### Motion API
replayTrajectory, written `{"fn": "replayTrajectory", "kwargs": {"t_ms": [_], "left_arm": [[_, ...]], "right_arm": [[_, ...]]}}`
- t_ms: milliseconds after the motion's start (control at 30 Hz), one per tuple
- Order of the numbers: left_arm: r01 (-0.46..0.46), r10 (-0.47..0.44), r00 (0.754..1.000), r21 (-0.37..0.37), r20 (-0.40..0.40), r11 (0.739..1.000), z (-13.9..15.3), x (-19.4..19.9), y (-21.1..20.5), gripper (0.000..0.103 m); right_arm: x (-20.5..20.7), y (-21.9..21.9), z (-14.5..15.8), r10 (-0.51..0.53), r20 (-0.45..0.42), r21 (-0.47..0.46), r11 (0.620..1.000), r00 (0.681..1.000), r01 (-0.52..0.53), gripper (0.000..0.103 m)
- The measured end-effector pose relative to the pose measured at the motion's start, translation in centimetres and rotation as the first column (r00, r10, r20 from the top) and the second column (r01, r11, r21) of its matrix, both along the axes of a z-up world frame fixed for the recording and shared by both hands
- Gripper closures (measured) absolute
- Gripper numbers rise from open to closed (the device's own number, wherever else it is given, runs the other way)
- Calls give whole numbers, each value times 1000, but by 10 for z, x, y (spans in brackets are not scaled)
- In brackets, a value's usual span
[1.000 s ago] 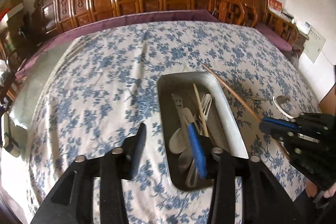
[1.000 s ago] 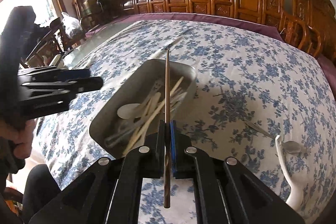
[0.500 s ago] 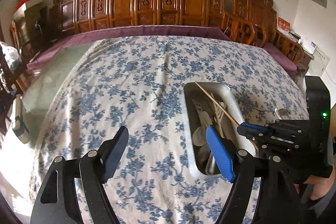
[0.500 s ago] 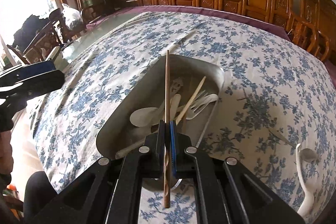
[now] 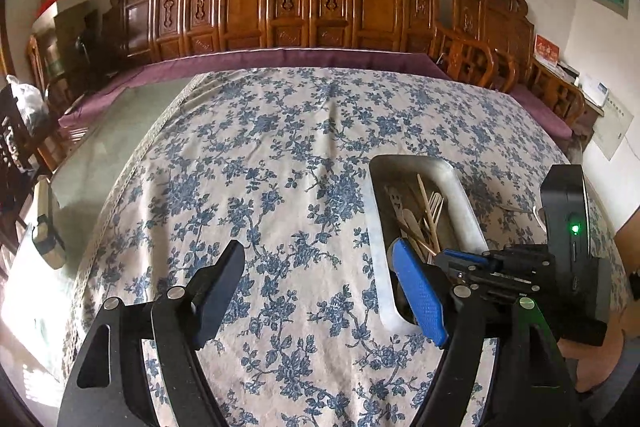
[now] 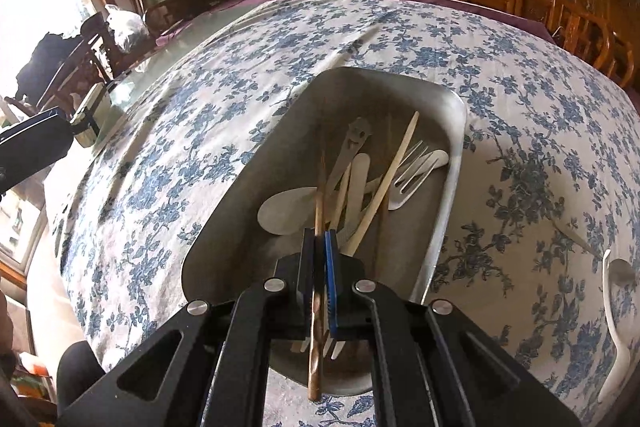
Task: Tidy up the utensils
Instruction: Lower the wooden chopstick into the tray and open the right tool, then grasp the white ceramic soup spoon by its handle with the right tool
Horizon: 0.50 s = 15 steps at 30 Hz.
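1. Right gripper pinches a brown chopstick over the tray of utensils.
2. Left gripper, spread and empty, hangs over the tablecloth left of the tray.
3. A white spoon lies near the tabletop's right edge.

1 metal tray; inside: 1 fork, 1 pale chopstick. 1 brown chopstick clamped. 2 spoons lower right on the cloth.
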<state>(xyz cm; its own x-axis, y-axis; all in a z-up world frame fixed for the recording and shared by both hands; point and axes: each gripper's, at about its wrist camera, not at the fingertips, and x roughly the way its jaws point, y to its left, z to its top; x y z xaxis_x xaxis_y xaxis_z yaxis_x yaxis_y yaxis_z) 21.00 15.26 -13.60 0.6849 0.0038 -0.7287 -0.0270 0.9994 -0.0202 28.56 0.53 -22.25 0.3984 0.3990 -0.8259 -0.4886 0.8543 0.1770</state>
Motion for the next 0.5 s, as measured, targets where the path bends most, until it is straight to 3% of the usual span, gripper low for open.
{"fn": "replayTrajectory", "kwargs": {"t_ms": [500], "left_arm": [[24,-24,1000,5,-12,1000,-7,-2,-8,30]], "right_arm": [[9,-9,21,35,57,15,999,998,-36,94]]}}
